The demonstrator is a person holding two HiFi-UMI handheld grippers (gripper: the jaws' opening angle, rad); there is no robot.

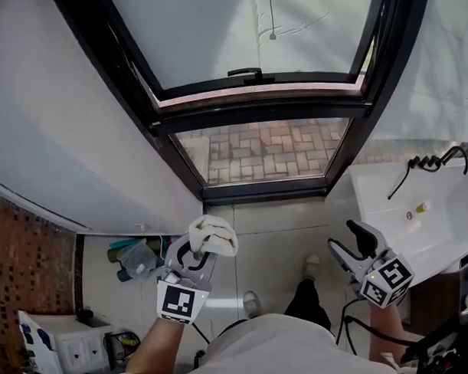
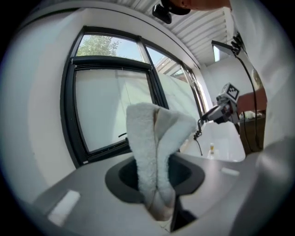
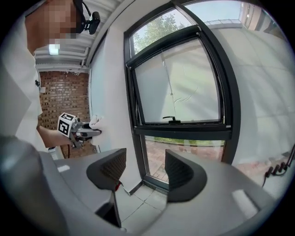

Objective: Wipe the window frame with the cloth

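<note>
The fingers of the left gripper (image 1: 201, 249) are clamped on a bunched white cloth (image 1: 215, 235) in the head view, held up near the left side of the black window frame (image 1: 260, 110) but not touching it. The right gripper (image 1: 349, 238) is well apart to the right, fingers spread and holding nothing, just in front of a white basin (image 1: 440, 220). The upper sash is tilted open and has a black handle (image 1: 246, 72) on its lower rail. A brick wall (image 1: 24, 275) is at the far left.

In the left gripper view, the 2 jaws are pressed together on the cloth (image 2: 156, 147), which stands up out of them in a thick fold. Behind it is the window frame (image 2: 69, 115), and to the right are the right gripper (image 2: 216, 111) and the basin (image 2: 226, 138).

In the right gripper view, the 2 ribbed pads (image 3: 177, 170) stand apart with nothing between them; pale floor tiles (image 3: 143, 198) and the frame's lower pane show through the gap. At the left the left gripper (image 3: 92, 129) holds the cloth (image 3: 95, 121) beside the white wall, left of the frame (image 3: 133, 101).
</note>
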